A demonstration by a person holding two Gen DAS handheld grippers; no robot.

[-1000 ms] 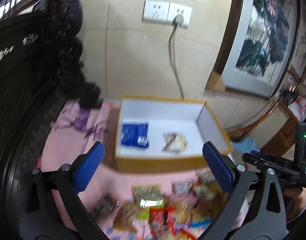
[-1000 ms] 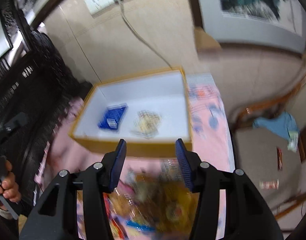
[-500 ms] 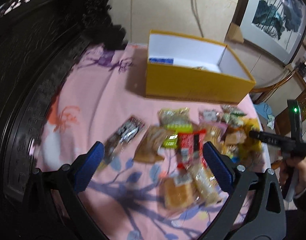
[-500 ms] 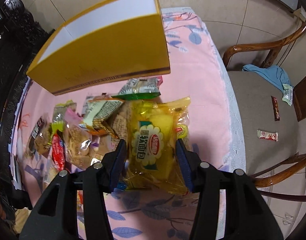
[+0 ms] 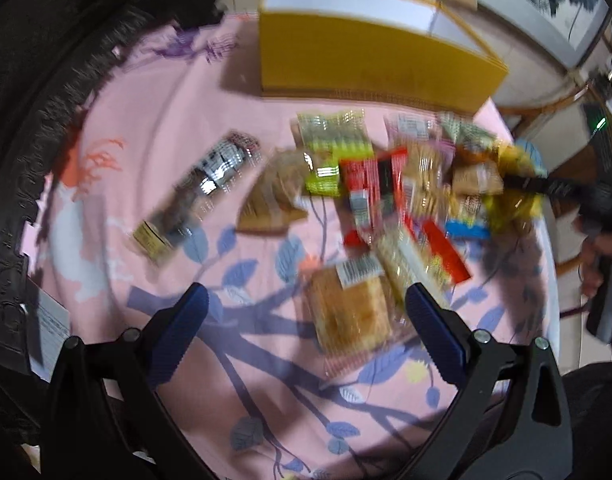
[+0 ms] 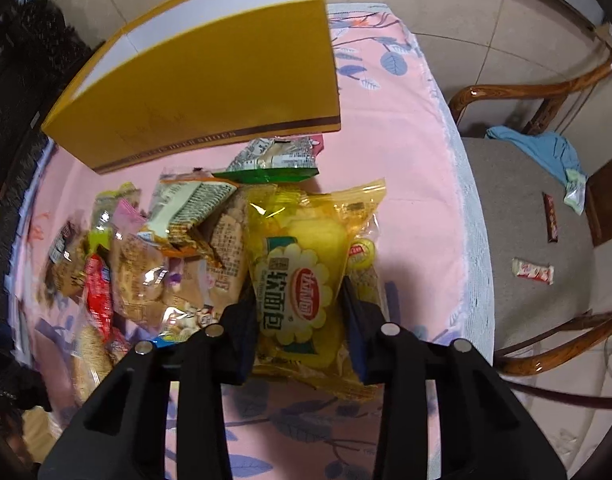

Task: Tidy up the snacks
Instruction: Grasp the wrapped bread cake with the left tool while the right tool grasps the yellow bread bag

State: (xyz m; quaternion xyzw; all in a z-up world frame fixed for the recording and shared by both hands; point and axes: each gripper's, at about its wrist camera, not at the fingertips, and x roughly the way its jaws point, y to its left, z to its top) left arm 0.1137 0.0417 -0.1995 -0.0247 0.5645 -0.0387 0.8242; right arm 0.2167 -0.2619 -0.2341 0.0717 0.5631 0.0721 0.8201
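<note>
Compared with the frame half a second before, the right gripper (image 6: 300, 300) had narrowed: its jaws were closing on the yellow cake packet (image 6: 306, 264), pads pressed into both sides. The left gripper (image 5: 306, 332) had dropped nearer the pink tablecloth (image 5: 154, 128), jaws spread wide with nothing between the pads, above a toast-coloured packet (image 5: 345, 312). One yellow box (image 6: 210, 80) stood beyond one heap of snacks (image 5: 385, 192); the packets were too blurred to count. Only the right wrist view showed the wooden chair (image 6: 537, 216) with two small wrappers on its seat; only the left showed the dark packet (image 5: 202, 184) lying apart.
</note>
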